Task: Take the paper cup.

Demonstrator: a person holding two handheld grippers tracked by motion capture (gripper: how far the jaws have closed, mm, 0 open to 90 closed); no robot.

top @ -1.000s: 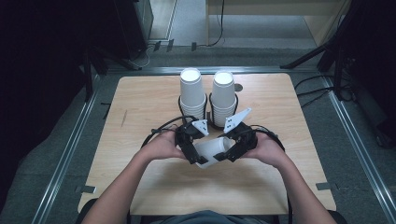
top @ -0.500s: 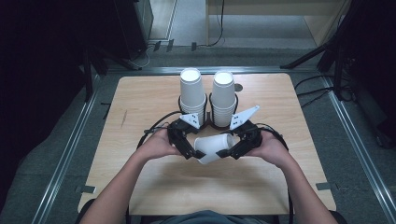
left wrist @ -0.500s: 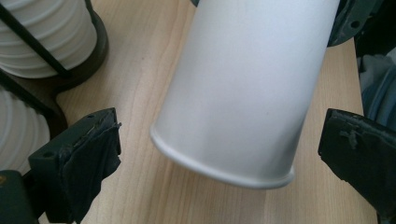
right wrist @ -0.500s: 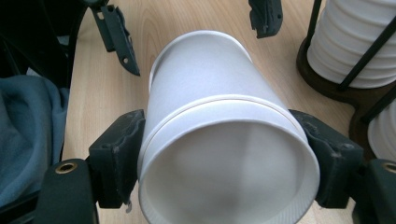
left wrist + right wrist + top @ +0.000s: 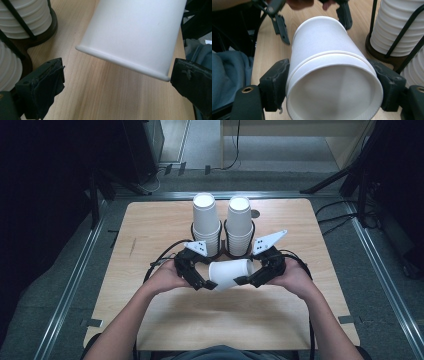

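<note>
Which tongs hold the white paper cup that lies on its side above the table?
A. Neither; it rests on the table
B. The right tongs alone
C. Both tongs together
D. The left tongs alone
B: in the right gripper view the right tongs press both pads on the paper cup, while in the left gripper view the left tongs stand open around its rim without clamping it.

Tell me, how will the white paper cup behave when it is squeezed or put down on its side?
The paper cup looks thin-walled, so the right gripper could probably dent it. It seems light and empty. Its round, tapered side would likely roll in a curve on the table.
</note>
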